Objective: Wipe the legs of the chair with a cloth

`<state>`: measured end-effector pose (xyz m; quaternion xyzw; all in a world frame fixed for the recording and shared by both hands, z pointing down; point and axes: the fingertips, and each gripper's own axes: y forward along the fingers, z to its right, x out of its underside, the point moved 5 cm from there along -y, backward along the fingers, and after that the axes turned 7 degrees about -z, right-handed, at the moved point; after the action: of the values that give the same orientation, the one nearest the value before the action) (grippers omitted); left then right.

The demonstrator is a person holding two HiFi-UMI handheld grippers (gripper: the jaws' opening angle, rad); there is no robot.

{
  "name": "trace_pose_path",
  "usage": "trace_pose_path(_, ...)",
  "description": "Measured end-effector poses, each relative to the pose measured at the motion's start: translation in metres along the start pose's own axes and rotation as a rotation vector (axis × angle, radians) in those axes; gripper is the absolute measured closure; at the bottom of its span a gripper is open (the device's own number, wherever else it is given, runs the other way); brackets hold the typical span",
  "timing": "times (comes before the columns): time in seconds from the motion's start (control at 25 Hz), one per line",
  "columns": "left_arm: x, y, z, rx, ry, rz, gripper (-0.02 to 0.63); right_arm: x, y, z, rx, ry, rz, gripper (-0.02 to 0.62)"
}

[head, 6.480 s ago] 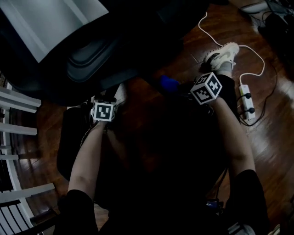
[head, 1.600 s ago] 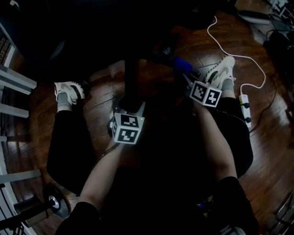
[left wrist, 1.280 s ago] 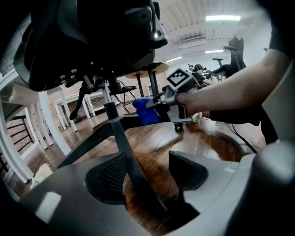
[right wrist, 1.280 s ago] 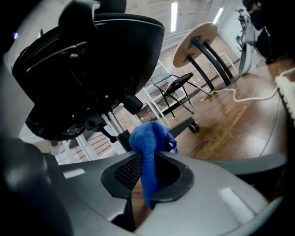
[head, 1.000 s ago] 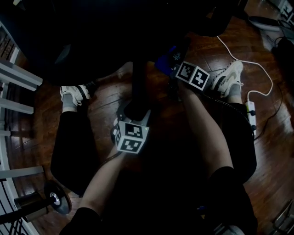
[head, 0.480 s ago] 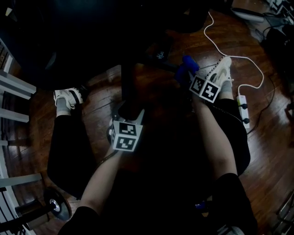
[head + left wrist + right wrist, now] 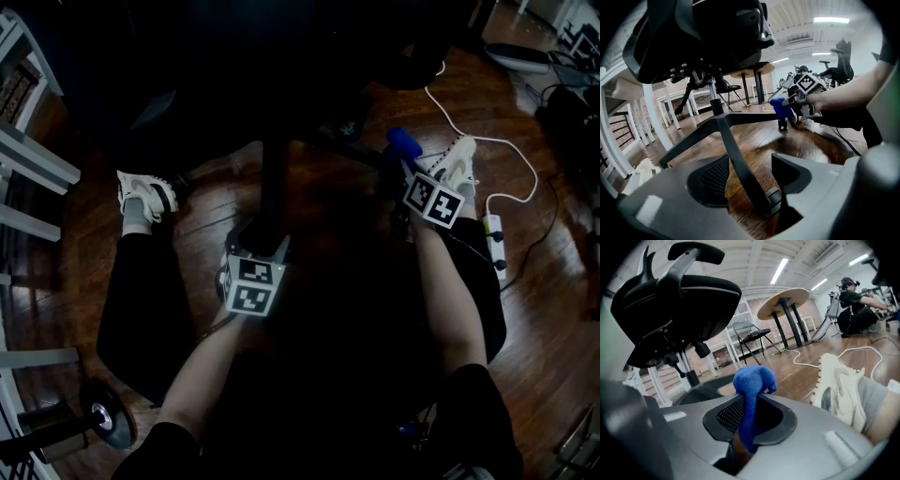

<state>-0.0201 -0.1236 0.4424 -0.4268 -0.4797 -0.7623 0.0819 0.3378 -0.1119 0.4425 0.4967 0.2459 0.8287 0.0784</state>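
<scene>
One blue cloth point(image 7: 751, 380) is clamped between the right gripper point(image 7: 750, 425) jaws, its bunched end sticking out past them; it sits at the outer right end of the chair point(image 7: 717, 37)'s far leg point(image 7: 750, 116), just above the castor point(image 7: 783, 125); a second ago the right gripper point(image 7: 401, 167) was further in, close to the centre column point(image 7: 272, 178); since then it has slid right, out along the leg, to just beside the white shoe point(image 7: 459, 155); judged from that, one outward stroke on this leg is about finished and the other legs are still to do.

Left gripper point(image 7: 261, 248) has stayed put over the last second or so, low on the near leg point(image 7: 740, 171); its jaws are apart and straddle that leg, with gaps showing either side, so no firm grip as far as I can tell.

Left gripper view gives a bright side-on look: cloth point(image 7: 782, 107) against the leg end, wooden floor point(image 7: 820, 145) under it; head view is too dark to show that contact, cloth point(image 7: 403, 145) is only a blue spot there; right gripper view shows the pinch itself, but its jaws hide the leg below; only the head view shows both grippers at once, plus the power strip point(image 7: 494, 246) at far right.
</scene>
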Motion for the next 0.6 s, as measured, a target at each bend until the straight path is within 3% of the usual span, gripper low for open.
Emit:
trace_pose_path(0.16, -0.011, -0.001, 0.0, 0.011, -0.016, 0.044, 0.319, -0.03, 0.025, -0.041, -0.237, 0.219, 0.031, 0.52)
trace_pose_path(0.36, -0.027, -0.017, 0.004, 0.06, -0.049, 0.175, 0.327, -0.014, 0.017, -0.092, -0.409, 0.243, 0.014, 0.52)
trace_pose_path(0.44, -0.027, -0.03, -0.003, 0.093, -0.086, 0.237, 0.361, 0.003, -0.005, -0.098, -0.442, 0.14, -0.027, 0.52)
trace_pose_path(0.6, -0.02, -0.058, -0.029, 0.152, -0.134, 0.325, 0.464, 0.015, -0.07, -0.106, -0.444, -0.226, -0.077, 0.52)
